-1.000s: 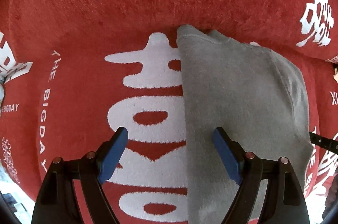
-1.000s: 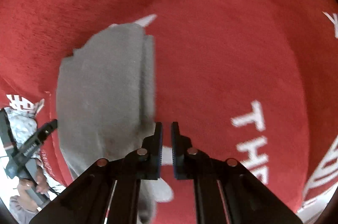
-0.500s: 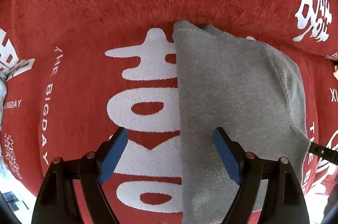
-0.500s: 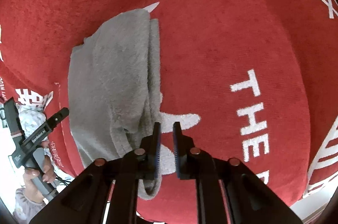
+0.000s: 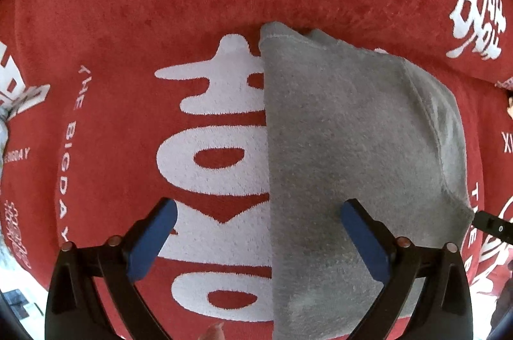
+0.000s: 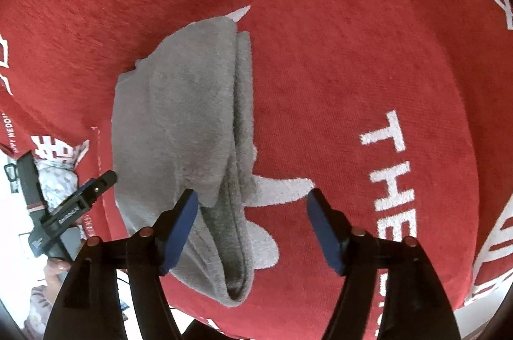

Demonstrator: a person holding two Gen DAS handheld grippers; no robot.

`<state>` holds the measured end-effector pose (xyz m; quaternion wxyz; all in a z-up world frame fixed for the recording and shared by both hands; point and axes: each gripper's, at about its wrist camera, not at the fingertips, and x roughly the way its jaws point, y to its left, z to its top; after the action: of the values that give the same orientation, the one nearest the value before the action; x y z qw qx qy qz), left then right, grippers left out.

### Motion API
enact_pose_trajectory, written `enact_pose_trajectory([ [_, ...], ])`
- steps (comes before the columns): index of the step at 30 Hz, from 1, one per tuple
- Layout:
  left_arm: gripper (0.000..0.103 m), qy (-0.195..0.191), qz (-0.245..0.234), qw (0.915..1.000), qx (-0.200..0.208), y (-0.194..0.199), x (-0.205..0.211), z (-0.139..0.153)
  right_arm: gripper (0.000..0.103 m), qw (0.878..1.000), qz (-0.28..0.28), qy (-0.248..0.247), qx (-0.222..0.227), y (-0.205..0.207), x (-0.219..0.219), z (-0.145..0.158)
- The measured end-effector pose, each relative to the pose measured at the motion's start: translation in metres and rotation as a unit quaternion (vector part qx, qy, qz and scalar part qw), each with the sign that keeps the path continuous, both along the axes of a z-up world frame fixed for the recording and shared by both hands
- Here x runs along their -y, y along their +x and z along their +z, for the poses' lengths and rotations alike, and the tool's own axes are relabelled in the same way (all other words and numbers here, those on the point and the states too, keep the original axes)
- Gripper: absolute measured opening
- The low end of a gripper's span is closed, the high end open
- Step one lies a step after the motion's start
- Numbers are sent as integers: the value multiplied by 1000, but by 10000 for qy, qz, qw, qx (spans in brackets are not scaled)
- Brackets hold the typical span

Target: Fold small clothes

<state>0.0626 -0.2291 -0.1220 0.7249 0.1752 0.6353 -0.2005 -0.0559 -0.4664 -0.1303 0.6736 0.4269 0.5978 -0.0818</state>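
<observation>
A small grey garment (image 5: 346,147) lies folded on a red blanket (image 5: 192,3) with white characters. My left gripper (image 5: 258,227) points straight down over the garment's straight left edge. Its jaws are opening wide, and nothing is pinched between the blue pads (image 5: 154,235). In the right wrist view the same grey garment (image 6: 179,131) shows layered folds along its right side. My right gripper (image 6: 251,221) hovers over the near right corner with its jaws opening. The cloth lies loose beneath them, not pressed. The left gripper (image 6: 64,211) shows at the left edge.
The red blanket (image 6: 352,67) spreads around the garment on all sides. Its edge falls off at the lower left, where a patterned fabric (image 6: 61,176) and a person's hand (image 6: 54,269) show. A black part of the right gripper (image 5: 493,224) pokes in at the right edge.
The right gripper's jaws have gone from shut on the garment's corner to wide apart, letting the cloth drop. The left jaws have spread a little wider. Both hands have stayed nearly in place.
</observation>
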Motion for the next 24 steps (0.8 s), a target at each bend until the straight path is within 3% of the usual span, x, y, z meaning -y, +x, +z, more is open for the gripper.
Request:
enact_pose_trajectory([
  [9,103,-436,205,9972,-576,14,-6,-14,74,9991,-33,369,217,9,7,-10],
  [15,103,-951,323,9912,-857,31,-8,-22,74,9959,-105,773,451,18,16,-23],
  [24,103,-1284,0,9797,-1539,31,12,-48,74,9877,159,1375,727,36,19,-43],
])
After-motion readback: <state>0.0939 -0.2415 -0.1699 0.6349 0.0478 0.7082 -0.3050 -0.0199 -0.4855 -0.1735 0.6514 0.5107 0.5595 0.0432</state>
